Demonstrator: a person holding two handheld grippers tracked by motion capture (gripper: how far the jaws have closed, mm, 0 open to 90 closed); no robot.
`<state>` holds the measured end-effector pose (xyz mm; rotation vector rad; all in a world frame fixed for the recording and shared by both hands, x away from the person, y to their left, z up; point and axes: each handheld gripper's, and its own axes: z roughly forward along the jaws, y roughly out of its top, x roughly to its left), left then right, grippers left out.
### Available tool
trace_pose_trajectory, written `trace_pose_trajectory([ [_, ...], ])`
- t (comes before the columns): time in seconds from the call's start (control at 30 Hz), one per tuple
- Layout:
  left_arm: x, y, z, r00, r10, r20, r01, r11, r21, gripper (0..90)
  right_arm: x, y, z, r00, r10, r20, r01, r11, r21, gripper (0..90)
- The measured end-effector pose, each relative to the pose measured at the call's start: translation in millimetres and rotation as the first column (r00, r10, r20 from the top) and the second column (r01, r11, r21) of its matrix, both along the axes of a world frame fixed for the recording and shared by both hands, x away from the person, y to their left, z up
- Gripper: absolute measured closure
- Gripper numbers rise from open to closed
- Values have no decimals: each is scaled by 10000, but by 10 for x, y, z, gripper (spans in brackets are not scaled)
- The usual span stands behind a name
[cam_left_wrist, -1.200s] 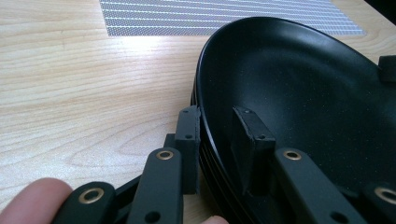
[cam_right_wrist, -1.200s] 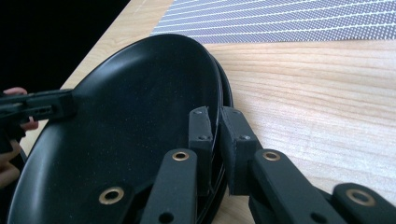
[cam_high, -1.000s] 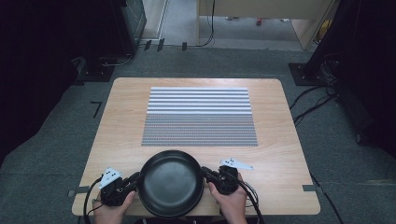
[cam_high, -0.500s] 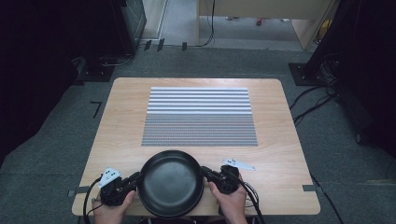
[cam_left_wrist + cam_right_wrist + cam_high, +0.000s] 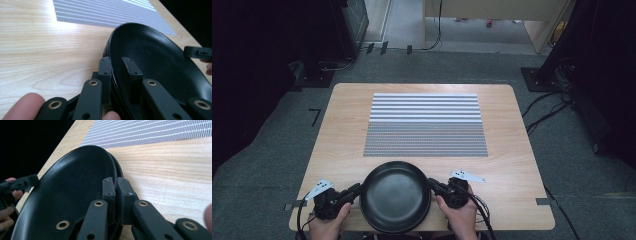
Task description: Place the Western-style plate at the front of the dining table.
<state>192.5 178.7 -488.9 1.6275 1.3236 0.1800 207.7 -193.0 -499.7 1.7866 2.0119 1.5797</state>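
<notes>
The surface (image 5: 342,130) is carrying a striped mat (image 5: 425,125) at its middle and a black pan (image 5: 395,196) at its near edge, just short of the mat; the pan is being gripped from both sides but is not yet looking lifted, so any carrying is still ahead; the left tool (image 5: 356,189) is clamping the pan's left rim and the right tool (image 5: 433,185) its right rim; against the earlier frame, nothing is looking shifted.
</notes>
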Motion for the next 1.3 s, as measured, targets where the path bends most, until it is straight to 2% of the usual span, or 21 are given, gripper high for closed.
trace_pose_trajectory([
  [0.07,-1,-4,21,9998,-164,-72,163,9998,-109,776,-5,0,5,10000,30,28,-30,10000,-31,851],
  [0.13,-15,-22,32,9996,-236,-150,239,9995,198,773,-6,-6,4,9999,110,-15,-111,9999,-56,844],
  [0.2,-21,-26,32,9994,-279,-216,286,9991,305,774,-16,-20,10,9998,149,-90,-150,9999,-66,835],
  [0.3,-36,-21,27,9980,-294,-553,311,9991,300,784,-40,-41,19,9993,304,-196,-306,9995,-110,817],
  [0.43,-35,-51,17,9968,-304,-738,346,9978,567,782,-78,-51,23,9987,365,-345,-366,9993,-22,811],
  [0.5,-33,-50,18,9959,-320,-852,369,9977,565,780,-93,-35,22,9991,347,-255,-350,9993,-105,810],
  [0.63,-29,-58,23,9942,-213,-1052,267,9984,508,782,-119,-3,30,9998,194,-82,-197,9991,-379,823],
  [0.8,-23,-45,33,9948,-110,-1014,151,9991,398,804,-116,-16,5,9998,-17,-200,17,10000,-11,845],
  [0.9,-4,-17,27,9930,-162,-1167,153,9998,-82,829,-116,-24,-12,9995,-217,-243,223,9995,213,851],
  [1.07,20,9,8,9927,-212,-1187,175,9993,-316,835,-102,-28,-37,9990,-383,-212,392,9982,449,856],
  [1.2,22,9,5,9929,-152,-1181,117,9995,-296,831,-98,-7,-44,9990,-428,-111,432,9980,459,858],
  [1.3,18,-5,12,9934,-115,-1140,95,9998,-182,829,-91,-11,-40,9991,-386,-200,396,9980,497,857],
])
